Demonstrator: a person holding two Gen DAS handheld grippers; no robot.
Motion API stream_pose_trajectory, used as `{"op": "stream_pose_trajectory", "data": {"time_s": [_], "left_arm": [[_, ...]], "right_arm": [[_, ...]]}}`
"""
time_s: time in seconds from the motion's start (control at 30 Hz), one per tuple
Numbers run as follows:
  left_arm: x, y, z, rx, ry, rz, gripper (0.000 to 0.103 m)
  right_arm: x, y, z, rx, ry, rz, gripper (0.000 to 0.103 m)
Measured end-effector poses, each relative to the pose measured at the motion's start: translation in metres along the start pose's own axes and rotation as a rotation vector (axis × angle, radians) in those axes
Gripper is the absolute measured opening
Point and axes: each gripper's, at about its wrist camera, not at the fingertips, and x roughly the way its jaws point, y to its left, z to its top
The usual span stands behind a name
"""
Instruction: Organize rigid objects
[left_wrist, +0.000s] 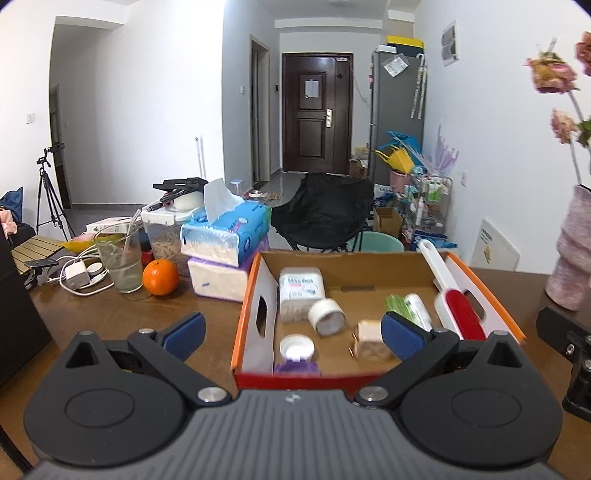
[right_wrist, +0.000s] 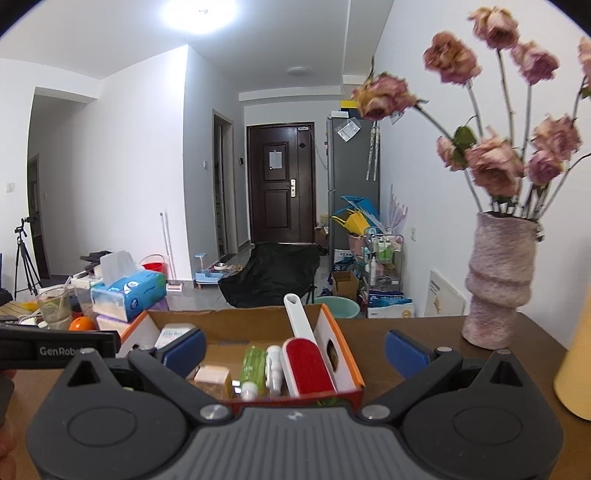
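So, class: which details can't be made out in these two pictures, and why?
- Purple bottle, left wrist view: body hidden behind the cardboard box front wall.
- White jar label: too blurred to read.
- Yellow object, right wrist view: cut off by the edge.

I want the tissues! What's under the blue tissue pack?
The blue plastic tissue pack sits on a purple-and-white tissue pack, which lies on the brown wooden table. Anything beneath them is covered.

orange-edged brown box; red-and-white lint brush; orange fruit; blue-padded fingers; pink vase
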Motion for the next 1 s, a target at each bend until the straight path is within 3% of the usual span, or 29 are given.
{"op": "stream_pose_trajectory", "data": {"time_s": [0.43, 1.0], "left_arm": [[-0.138, 0.013, -0.041, 0.044, -0.032, -0.084, 0.103], [-0.304, 0.055, -0.118, 0.083, -0.117, -0.112, 0.103]], "right_arm": [[-0.144, 0.01, -0.025, -0.029, -0.018, -0.056, 0.103], [-0.322, 0.032, -0.062, -0.034, -0.058, -0.096, 0.103]]}}
